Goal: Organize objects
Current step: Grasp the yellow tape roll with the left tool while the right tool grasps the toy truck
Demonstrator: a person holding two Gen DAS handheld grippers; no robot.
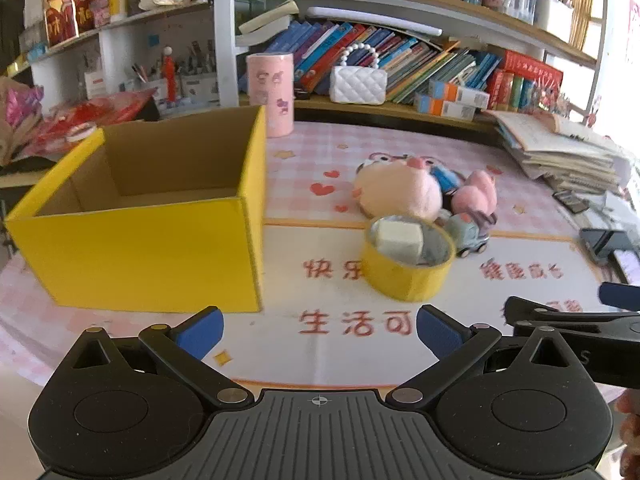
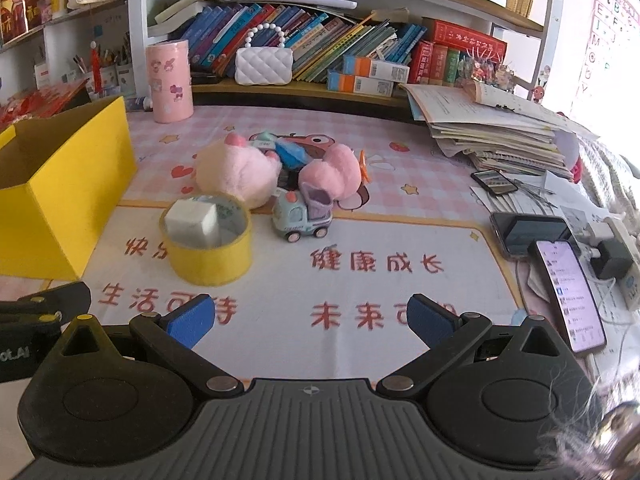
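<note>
On the pink checked table mat [image 2: 400, 184] with red printed characters, an open yellow cardboard box [image 1: 132, 248] stands at the left side, and nothing can be seen inside it from here. To the right of the box, a little apart from it, sits a wide yellow roll of tape [image 2: 208, 256] lying flat, with a pale grey-white block [image 2: 192, 222] resting in its hollow middle. Just behind the roll lies a big cream and pink plush toy [image 2: 236, 172], and beside that a smaller pink plush toy [image 2: 334, 174]; a blue soft thing [image 2: 292, 154] is between them, partly hidden. A small mint-coloured toy truck [image 2: 300, 220] stands in front of the smaller plush, near the roll.

The left gripper [image 1: 319, 330] hangs above the near edge of the mat, its blue-padded fingers [image 1: 202, 330] spread wide with nothing between them. The right gripper [image 2: 310, 318] is just beside it, also with fingers [image 2: 432, 322] wide apart and holding nothing. Both point down toward the mat.

At the back a pink cylinder tin [image 2: 168, 80] stands before the bookshelf [image 2: 320, 92], where a white quilted handbag [image 2: 264, 64] sits. At the right side lie a pile of papers [image 2: 496, 136] and a lit phone [image 2: 568, 296].
</note>
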